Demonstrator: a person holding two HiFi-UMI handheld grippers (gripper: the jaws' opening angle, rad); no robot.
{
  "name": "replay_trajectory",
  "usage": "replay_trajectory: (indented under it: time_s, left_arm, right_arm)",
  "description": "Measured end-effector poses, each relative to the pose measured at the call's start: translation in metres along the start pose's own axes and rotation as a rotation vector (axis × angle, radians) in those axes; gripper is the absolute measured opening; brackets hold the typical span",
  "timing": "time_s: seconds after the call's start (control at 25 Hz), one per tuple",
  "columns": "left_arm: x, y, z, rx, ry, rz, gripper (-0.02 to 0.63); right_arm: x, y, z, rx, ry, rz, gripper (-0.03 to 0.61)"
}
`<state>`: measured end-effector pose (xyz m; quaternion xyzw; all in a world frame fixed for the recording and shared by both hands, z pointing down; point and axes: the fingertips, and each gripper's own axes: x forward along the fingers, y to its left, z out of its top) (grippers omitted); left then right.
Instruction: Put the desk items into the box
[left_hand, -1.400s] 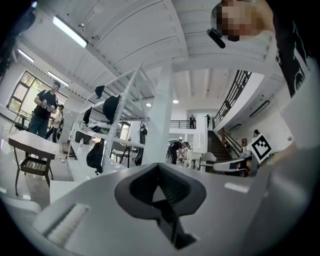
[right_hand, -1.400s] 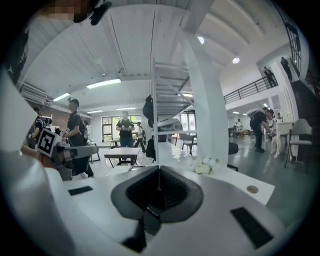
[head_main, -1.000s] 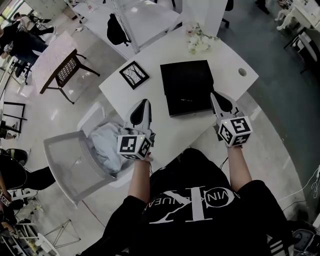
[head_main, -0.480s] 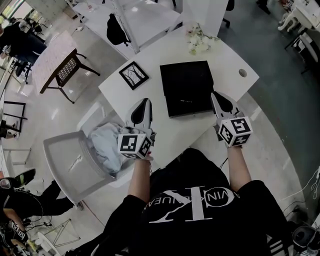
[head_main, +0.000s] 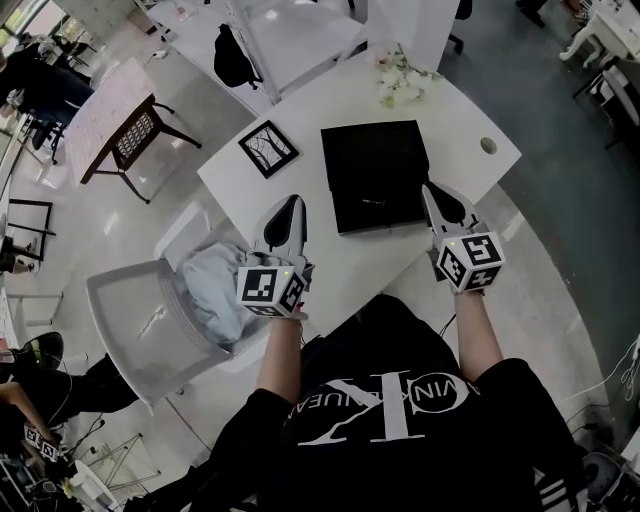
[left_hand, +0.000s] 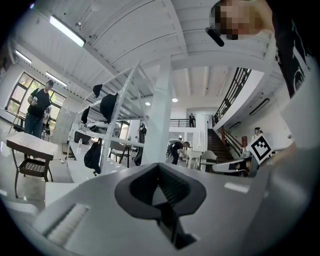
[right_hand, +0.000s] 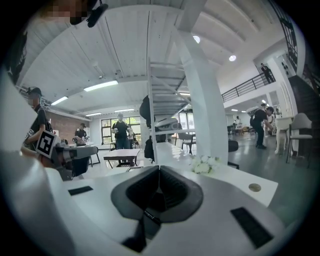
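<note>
A flat black box (head_main: 375, 175) lies on the white desk (head_main: 320, 270), its top shut. To its left lies a small black-framed picture (head_main: 268, 150). A bunch of white flowers (head_main: 400, 85) rests at the desk's far edge and shows in the right gripper view as white flowers (right_hand: 204, 165). My left gripper (head_main: 291, 205) hovers over the desk just left of the box's near corner, jaws together and empty. My right gripper (head_main: 428, 191) sits beside the box's right near corner, also shut on nothing. Both jaw pairs, left (left_hand: 159, 168) and right (right_hand: 159, 170), point level across the room.
A grey chair (head_main: 140, 325) with a pale cloth (head_main: 210, 285) heaped on it stands left of the desk. A round cable hole (head_main: 488, 145) is in the desk's right corner. More tables, a wooden chair (head_main: 130, 140) and people stand farther off.
Both grippers and the desk items stay where they were. Only people at the left edge of the room have shifted.
</note>
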<state>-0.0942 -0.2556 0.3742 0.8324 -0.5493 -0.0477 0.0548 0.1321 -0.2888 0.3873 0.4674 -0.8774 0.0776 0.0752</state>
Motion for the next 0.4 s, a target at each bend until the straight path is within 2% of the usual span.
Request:
replay_trajectory:
  time_s: [0.4]
  left_arm:
    - [-0.0007,0.0096,-0.002,-0.002,0.008,0.02,0.009]
  right_arm:
    - [0.0105,0.0043,-0.0048,0.003,0.018,0.023,0.017]
